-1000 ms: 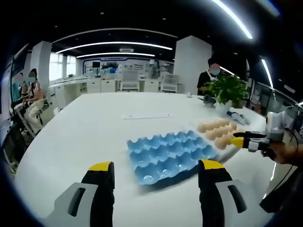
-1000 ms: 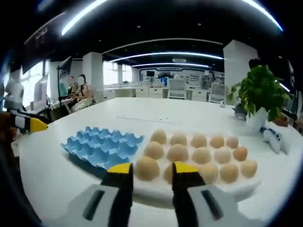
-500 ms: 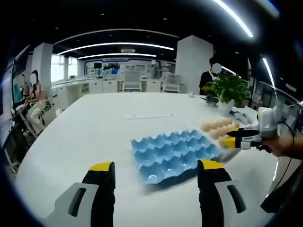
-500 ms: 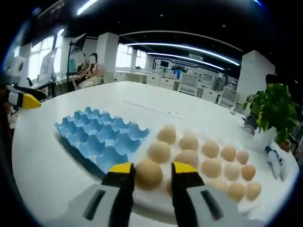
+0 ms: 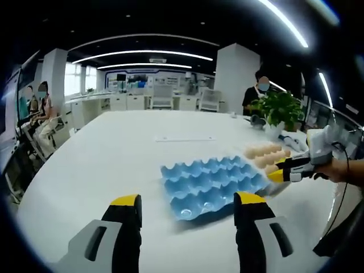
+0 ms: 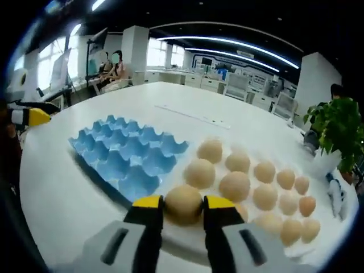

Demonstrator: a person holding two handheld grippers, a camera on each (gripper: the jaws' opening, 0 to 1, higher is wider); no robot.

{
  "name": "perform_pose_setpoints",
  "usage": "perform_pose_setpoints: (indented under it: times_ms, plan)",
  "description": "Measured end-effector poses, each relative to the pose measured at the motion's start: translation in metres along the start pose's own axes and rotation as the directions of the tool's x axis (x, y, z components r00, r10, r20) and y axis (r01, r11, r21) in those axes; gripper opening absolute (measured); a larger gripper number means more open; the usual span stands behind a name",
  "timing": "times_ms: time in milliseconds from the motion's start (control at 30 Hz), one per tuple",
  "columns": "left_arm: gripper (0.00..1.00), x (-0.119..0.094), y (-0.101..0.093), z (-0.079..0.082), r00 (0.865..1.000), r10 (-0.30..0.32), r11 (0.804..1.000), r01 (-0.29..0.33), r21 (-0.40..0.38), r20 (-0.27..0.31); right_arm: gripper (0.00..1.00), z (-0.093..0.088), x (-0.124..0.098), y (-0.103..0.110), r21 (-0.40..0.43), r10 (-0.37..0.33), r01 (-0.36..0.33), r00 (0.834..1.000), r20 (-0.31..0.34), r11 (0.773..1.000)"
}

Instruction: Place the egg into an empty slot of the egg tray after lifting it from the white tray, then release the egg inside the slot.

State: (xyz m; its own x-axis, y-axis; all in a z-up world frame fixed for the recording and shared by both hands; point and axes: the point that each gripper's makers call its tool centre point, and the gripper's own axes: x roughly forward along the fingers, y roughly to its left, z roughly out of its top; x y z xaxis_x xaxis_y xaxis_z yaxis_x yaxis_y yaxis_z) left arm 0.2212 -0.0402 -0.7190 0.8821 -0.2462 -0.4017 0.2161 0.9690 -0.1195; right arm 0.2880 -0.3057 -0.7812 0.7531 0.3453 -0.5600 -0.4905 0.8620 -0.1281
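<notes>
Since 0.5 s ago the right gripper [image 6: 183, 206] has closed in: its yellow-tipped jaws now press both sides of a tan egg [image 6: 183, 203] at the near left corner of the white tray [image 6: 187, 245], w/ other eggs beyond. Blue moulded egg tray [image 6: 126, 157] sits just left, slots bare. Left gripper [image 5: 187, 205] hangs over the white table [image 5: 108, 153], jaws wide apart, holding nothing.

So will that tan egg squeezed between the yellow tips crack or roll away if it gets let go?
The round tan egg looks thin-shelled, so a hard pinch from the right gripper could probably crack it. Its smooth curved shape would likely roll on the flat white table. In a cup of the blue moulded egg tray it should probably stay put.
</notes>
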Motion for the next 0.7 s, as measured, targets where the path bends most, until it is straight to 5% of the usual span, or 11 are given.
perform_pose_setpoints:
  times_ms: [700]
  plan:
    - [0.66, 0.000, 0.001, -0.002, 1.000, 0.005, 0.999, -0.005, 0.053, -0.015, 0.26, 0.019, -0.016, -0.005, 0.181, 0.022, -0.043, 0.993, 0.116, 0.982]
